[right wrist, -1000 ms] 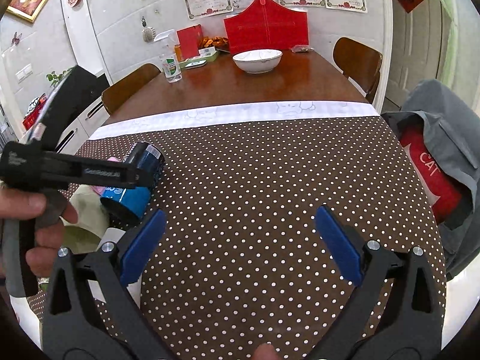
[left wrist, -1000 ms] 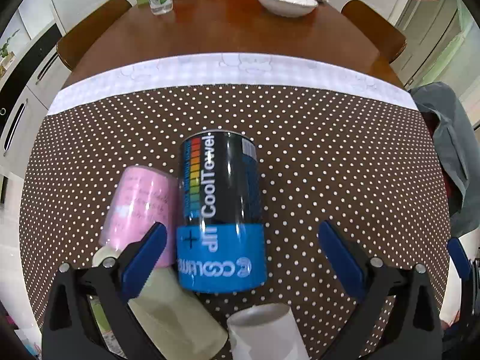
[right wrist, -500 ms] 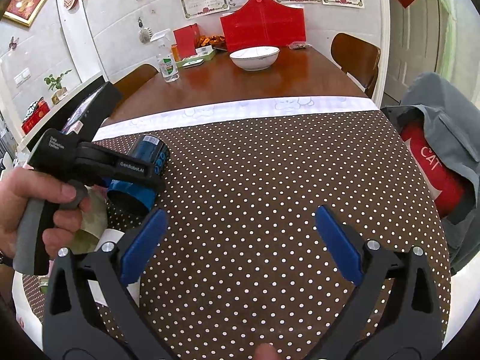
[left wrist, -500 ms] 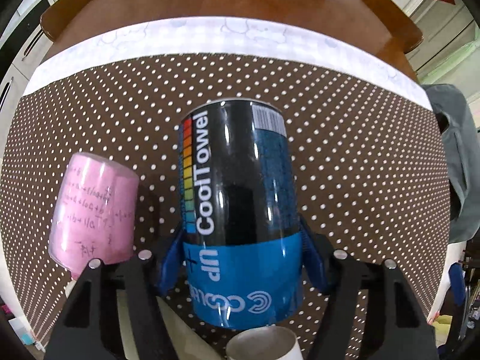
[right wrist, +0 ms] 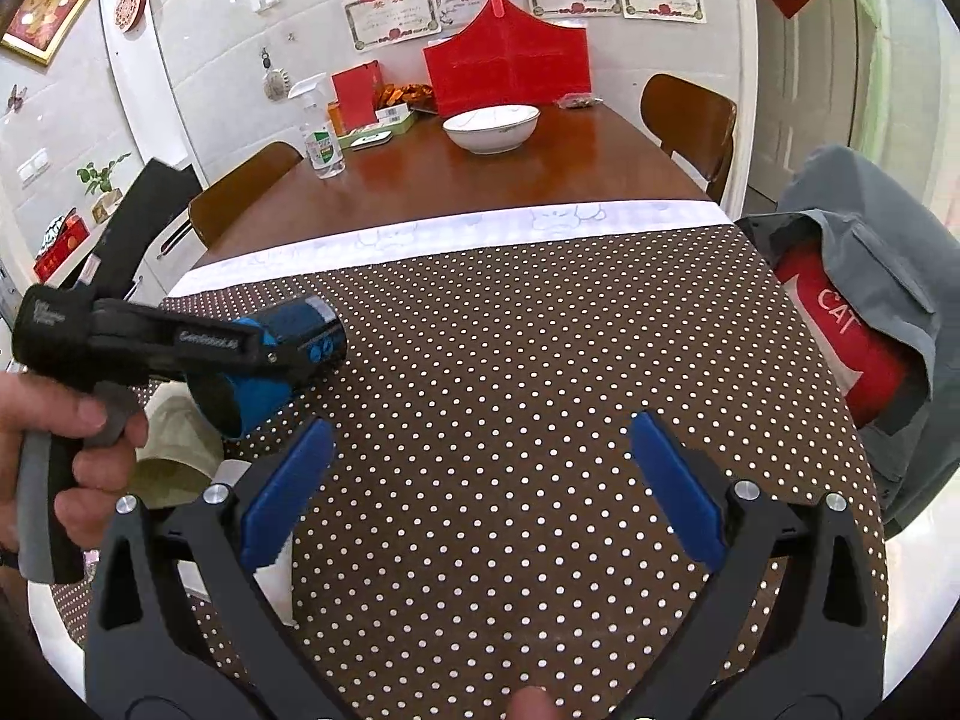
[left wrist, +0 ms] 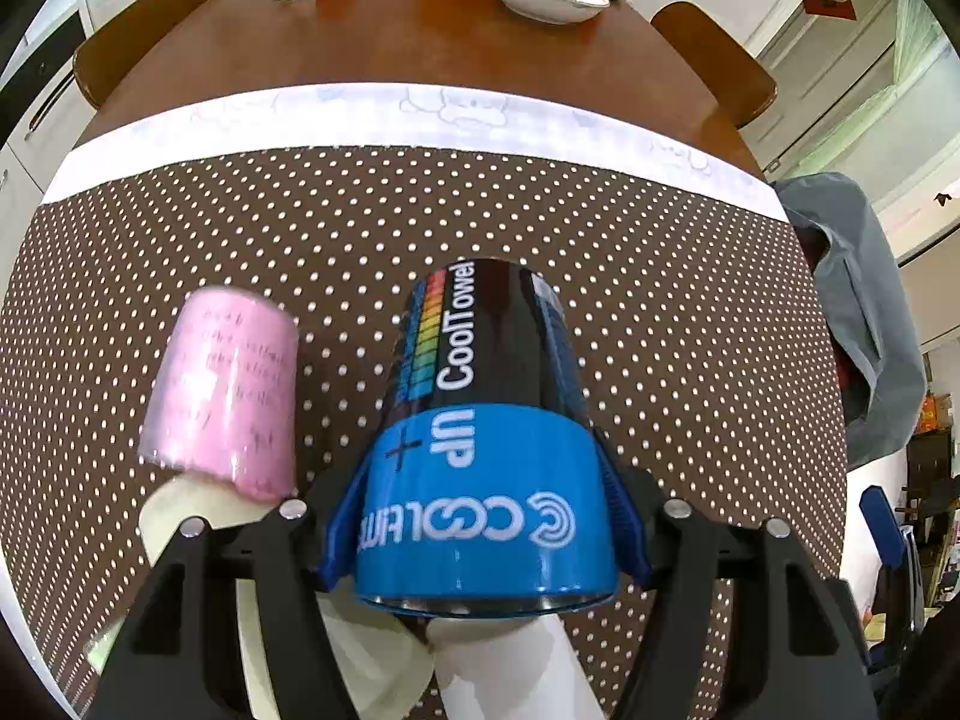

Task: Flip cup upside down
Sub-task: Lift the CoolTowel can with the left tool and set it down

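Observation:
A black and blue cup (left wrist: 486, 420) printed "CoolTowel" is clamped in my left gripper (left wrist: 480, 516), whose blue pads press both sides of its blue band. The cup is lifted off the dotted tablecloth (left wrist: 660, 312) and tilted, open end toward the camera. In the right wrist view the same cup (right wrist: 270, 372) hangs in the left gripper (right wrist: 240, 348) at the left, mouth facing down and toward me. My right gripper (right wrist: 480, 480) is open and empty above the cloth.
A pink cup (left wrist: 228, 396), a cream cup (left wrist: 198, 516) and a white cup (left wrist: 516, 666) lie on the cloth by the left gripper. A white bowl (right wrist: 491, 127) and a spray bottle (right wrist: 321, 132) stand on the far wooden table. A grey jacket (right wrist: 870, 300) hangs at the right.
My left gripper closed on the black and blue cup, then lifted and tilted it off the cloth. The right gripper stayed open and nearly still.

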Demonstrator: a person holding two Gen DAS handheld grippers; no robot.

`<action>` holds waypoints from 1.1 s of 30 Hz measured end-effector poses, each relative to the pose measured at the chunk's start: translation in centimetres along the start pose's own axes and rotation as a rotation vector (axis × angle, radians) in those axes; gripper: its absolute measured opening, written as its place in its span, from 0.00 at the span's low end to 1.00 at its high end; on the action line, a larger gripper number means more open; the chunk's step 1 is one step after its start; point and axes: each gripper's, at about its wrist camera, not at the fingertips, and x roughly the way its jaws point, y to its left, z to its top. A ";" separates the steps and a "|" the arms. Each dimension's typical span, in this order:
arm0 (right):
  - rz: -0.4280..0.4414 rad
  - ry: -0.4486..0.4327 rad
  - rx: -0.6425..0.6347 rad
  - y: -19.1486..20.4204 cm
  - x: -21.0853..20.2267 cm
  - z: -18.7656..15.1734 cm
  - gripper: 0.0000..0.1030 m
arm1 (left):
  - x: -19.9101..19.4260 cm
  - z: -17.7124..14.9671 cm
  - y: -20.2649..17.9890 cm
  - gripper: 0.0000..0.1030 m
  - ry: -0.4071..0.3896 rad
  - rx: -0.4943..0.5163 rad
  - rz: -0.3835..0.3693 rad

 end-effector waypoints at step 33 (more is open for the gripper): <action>-0.054 -0.076 -0.051 3.4 -10.8 -8.1 0.94 | -10.4 -24.7 0.5 0.63 -0.324 -0.017 -0.016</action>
